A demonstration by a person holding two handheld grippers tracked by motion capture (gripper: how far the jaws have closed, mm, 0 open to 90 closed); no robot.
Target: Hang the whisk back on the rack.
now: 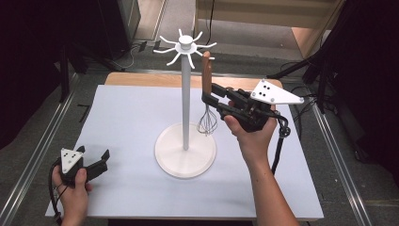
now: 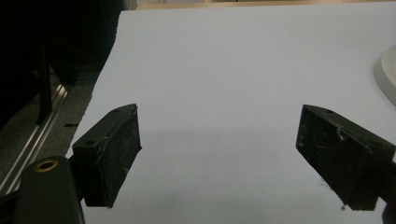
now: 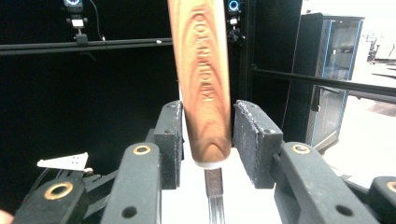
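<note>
Two hand-held grippers appear in the high view. At centre right, the right gripper (image 1: pixel 210 95) brackets the wooden handle of a whisk (image 1: pixel 206 75) that hangs from a hook of the white utensil stand (image 1: pixel 186 89), its wire head just above the stand's round base. In the right gripper view the whisk handle (image 3: pixel 204 84) stands upright between the pads (image 3: pixel 170 140); the jaws are only slightly parted, the left pad touching the wood and a narrow gap showing at the right pad, so no firm clamp is evident. At lower left, the left gripper (image 1: pixel 94 155) rests on the white table (image 1: pixel 127 122), jaws wide apart and holding nothing, as the left gripper view (image 2: pixel 218 154) confirms.
</note>
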